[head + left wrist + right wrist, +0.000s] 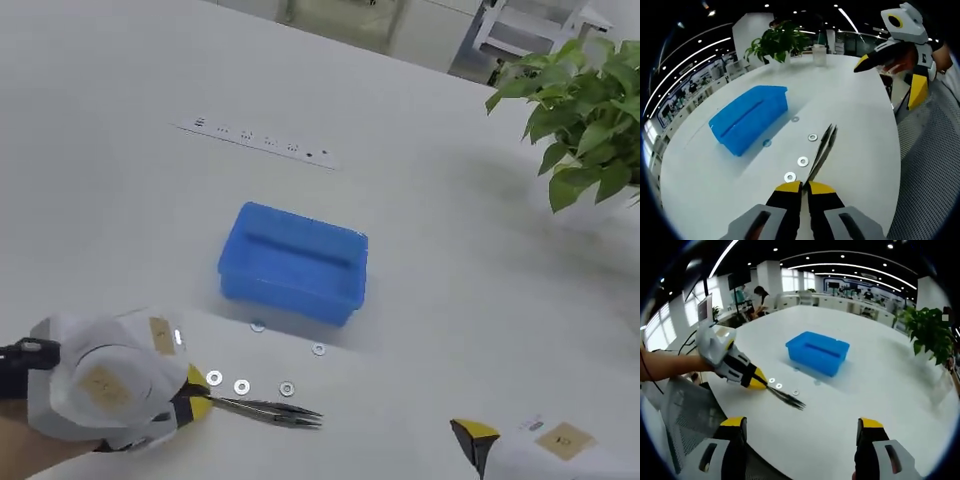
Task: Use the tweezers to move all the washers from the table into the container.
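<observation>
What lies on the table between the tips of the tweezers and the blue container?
In the head view, one washer close to the tweezers and another washer nearer the container.

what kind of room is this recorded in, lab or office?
Most likely an open-plan office, not a lab: a big white table with a built-in socket strip, a potted plant, and rows of desks under long ceiling light strips behind it.
</observation>
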A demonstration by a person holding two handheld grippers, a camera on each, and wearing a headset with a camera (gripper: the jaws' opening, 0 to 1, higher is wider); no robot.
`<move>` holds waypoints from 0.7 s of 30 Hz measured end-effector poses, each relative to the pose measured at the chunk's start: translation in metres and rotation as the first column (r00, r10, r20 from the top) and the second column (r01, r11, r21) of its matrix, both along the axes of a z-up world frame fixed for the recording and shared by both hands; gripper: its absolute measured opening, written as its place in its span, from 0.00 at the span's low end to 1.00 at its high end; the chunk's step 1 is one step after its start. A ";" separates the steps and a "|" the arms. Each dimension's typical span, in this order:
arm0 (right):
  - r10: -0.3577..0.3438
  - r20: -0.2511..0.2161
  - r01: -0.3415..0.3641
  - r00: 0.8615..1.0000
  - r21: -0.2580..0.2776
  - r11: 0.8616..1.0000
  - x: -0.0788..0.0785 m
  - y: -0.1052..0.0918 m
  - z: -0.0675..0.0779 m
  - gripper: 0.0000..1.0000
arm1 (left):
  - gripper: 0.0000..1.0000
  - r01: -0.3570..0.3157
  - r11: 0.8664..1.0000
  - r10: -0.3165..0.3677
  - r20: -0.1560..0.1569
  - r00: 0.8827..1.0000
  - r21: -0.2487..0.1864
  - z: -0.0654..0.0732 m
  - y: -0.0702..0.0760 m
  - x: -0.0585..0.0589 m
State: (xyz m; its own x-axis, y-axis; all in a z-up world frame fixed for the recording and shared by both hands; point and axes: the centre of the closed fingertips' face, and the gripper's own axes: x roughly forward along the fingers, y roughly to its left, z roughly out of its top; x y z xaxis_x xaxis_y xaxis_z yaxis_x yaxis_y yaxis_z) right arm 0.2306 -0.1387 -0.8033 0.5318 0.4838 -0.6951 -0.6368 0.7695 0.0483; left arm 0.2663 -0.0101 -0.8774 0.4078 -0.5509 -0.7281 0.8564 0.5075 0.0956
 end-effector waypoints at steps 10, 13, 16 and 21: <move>0.079 0.040 -0.079 0.996 0.006 0.997 -0.003 0.023 0.012 0.89 | 0.00 0.129 0.988 -0.136 0.095 0.986 0.080 0.011 -0.010 -0.013; 0.101 0.050 -0.101 0.994 0.004 0.995 -0.006 0.027 0.014 0.88 | 0.00 0.119 0.992 -0.122 0.099 0.988 0.044 0.025 -0.014 -0.017; 0.139 0.066 -0.140 0.988 0.001 0.990 -0.010 0.033 0.019 0.85 | 0.00 0.118 0.993 -0.119 0.127 0.985 0.014 0.044 -0.020 -0.024; 0.174 0.076 -0.173 0.982 -0.020 0.985 -0.013 0.036 0.024 0.77 | 0.00 0.115 0.992 -0.104 0.164 0.981 -0.059 0.074 -0.030 -0.036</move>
State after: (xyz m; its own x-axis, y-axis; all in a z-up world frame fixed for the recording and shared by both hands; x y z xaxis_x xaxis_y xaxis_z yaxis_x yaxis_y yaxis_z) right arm 0.2179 -0.1031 -0.7788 0.4928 0.5648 -0.6619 -0.7624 0.6469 -0.0156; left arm 0.2299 -0.0400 -0.8030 0.4509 -0.6445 -0.6175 0.8833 0.4216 0.2050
